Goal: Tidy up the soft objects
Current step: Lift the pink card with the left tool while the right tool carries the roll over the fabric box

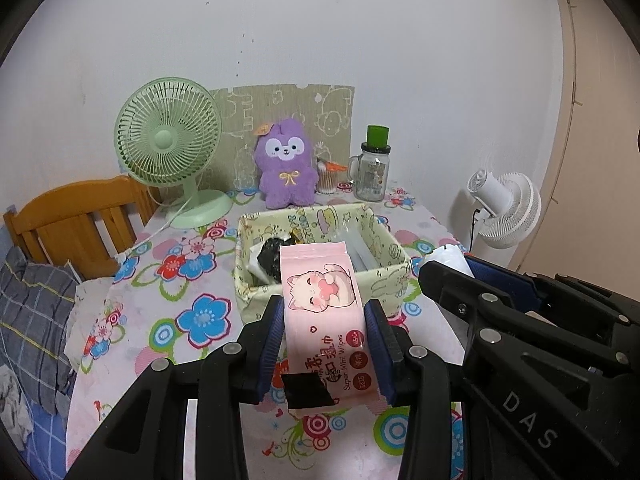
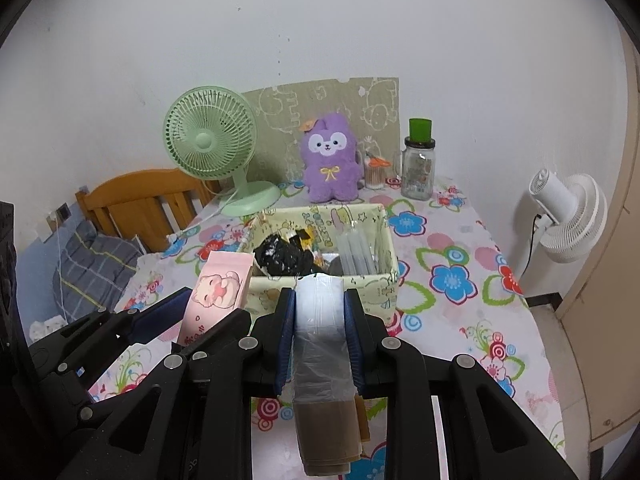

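My left gripper (image 1: 325, 320) is shut on a pink pack of wet wipes (image 1: 324, 312) with a cat print, held above the table just in front of the pale green storage box (image 1: 384, 276). The pack also shows in the right wrist view (image 2: 218, 284), left of the box (image 2: 372, 284). My right gripper (image 2: 319, 312) is shut on a roll of clear plastic bags (image 2: 320, 320), held in front of the box. The box holds a black crumpled item (image 2: 284, 258) and clear packets (image 2: 358, 254). A purple plush toy (image 1: 285, 164) sits behind the box.
A green desk fan (image 1: 170, 148) stands at the back left, a glass jar with a green cap (image 1: 372, 168) and a cotton swab tub (image 1: 328, 178) at the back right. A wooden chair (image 1: 76, 216) and grey plaid cloth (image 1: 32, 312) lie left; a white fan (image 1: 508, 208) stands right.
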`<state>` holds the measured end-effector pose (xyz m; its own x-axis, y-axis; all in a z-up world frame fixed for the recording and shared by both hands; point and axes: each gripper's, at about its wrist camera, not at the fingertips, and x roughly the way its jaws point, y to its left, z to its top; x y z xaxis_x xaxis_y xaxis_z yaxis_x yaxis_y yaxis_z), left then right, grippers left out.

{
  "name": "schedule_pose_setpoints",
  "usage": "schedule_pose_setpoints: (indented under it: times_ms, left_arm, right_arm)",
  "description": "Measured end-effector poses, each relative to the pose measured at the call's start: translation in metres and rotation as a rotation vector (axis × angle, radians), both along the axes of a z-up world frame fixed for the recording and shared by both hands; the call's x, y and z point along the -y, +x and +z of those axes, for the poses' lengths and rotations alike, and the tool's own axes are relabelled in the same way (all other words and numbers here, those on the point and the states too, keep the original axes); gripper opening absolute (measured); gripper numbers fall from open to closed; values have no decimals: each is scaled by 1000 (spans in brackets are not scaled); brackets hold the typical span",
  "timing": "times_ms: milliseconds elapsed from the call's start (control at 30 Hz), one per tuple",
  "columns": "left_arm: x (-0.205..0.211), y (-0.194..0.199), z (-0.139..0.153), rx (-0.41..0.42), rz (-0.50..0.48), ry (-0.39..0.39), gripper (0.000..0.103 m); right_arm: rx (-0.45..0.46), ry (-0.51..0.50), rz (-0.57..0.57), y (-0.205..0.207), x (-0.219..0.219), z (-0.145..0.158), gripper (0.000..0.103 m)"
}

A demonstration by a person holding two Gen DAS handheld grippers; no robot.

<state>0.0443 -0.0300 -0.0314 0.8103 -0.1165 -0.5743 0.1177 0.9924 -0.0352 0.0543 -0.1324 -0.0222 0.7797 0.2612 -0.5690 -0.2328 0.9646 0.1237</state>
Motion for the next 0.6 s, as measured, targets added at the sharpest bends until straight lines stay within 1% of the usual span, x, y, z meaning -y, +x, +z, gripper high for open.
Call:
schedule_pose_setpoints:
  times_ms: [233, 600]
  left_arm:
    - [2, 7, 10, 23, -5, 5, 41]
    - [3, 29, 11, 12, -17, 5, 41]
  right_arm:
    - [20, 1, -1, 7, 2, 9, 27]
    - [9, 1, -8, 30, 3, 10, 27]
